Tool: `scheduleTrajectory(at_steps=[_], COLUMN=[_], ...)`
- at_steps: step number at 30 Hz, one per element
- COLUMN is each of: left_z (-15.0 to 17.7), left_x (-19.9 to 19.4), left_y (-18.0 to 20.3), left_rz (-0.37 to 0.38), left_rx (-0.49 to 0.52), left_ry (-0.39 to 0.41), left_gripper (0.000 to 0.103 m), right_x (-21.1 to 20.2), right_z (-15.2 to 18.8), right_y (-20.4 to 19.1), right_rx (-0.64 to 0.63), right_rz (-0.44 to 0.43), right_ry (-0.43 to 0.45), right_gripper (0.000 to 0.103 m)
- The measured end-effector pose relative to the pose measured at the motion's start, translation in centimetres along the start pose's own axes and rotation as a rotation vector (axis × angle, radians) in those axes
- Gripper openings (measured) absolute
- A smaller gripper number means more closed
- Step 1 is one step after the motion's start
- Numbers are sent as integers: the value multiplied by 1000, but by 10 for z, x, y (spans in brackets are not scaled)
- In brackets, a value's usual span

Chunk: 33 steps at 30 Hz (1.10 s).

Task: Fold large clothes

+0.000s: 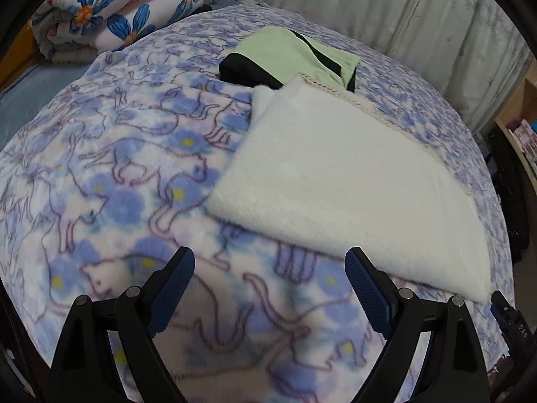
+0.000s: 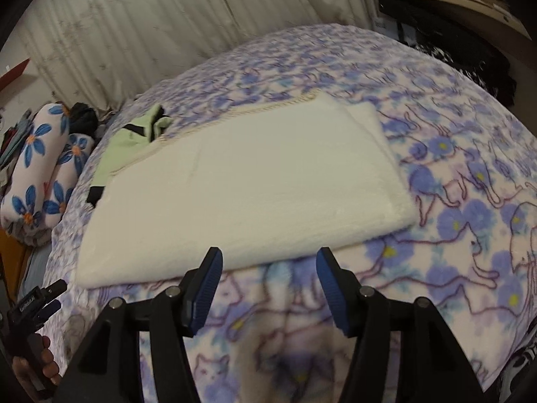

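Note:
A white fluffy cloth (image 1: 339, 181) lies folded flat in a rectangle on the bed; it also shows in the right wrist view (image 2: 241, 188). Its far end overlaps a light green and black garment (image 1: 288, 57), seen too in the right wrist view (image 2: 134, 141). My left gripper (image 1: 270, 262) is open and empty, hovering just short of the cloth's near left edge. My right gripper (image 2: 268, 262) is open and empty, at the cloth's near edge. The left gripper's tip also shows at the left of the right wrist view (image 2: 37, 302).
The bed is covered by a blue and purple cat-and-flower blanket (image 1: 127, 174). A rolled floral quilt (image 1: 100, 10) lies at the head end. Curtains (image 2: 151, 20) hang behind the bed. A wooden shelf (image 1: 517, 127) stands at the right.

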<state>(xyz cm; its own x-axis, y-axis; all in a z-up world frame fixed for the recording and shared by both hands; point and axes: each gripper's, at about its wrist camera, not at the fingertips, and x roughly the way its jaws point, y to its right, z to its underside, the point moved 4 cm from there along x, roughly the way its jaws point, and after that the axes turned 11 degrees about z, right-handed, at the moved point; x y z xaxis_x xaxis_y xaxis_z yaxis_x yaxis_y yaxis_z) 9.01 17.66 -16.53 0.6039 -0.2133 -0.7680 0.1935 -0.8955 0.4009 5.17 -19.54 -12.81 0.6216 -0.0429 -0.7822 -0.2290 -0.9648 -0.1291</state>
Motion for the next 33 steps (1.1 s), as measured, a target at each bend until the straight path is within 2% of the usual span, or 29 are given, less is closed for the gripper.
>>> scheduleTrajectory(at_steps=[5, 8, 11, 14, 17, 20, 23, 33], left_z=[12, 19, 25, 31, 37, 43, 42, 3], left_x=[-11, -13, -11, -7, 6, 23, 41, 105], left_y=[5, 4, 3, 5, 8, 8, 7, 9], left_rz=[36, 72, 105, 137, 213, 321, 380, 434], left_rx=[6, -22, -49, -50, -68, -108, -136, -175], left_ry=[-15, -45, -69, -69, -90, -110, -97, 3], left_gripper=[92, 92, 92, 92, 92, 92, 92, 92], right_x=[-13, -17, -18, -16, -12, -7, 0, 27], right_z=[9, 15, 21, 26, 30, 32, 30, 14], right_y=[-12, -17, -22, -28, -32, -38, -44, -71], right_rx=[-27, -40, -49, -54, -50, -52, -66, -143], right_rz=[-9, -19, -24, -25, -31, -37, -40, -22], right_ry=[29, 34, 28, 29, 25, 25, 30, 60], right_gripper=[69, 71, 80, 81, 81, 81, 81, 81])
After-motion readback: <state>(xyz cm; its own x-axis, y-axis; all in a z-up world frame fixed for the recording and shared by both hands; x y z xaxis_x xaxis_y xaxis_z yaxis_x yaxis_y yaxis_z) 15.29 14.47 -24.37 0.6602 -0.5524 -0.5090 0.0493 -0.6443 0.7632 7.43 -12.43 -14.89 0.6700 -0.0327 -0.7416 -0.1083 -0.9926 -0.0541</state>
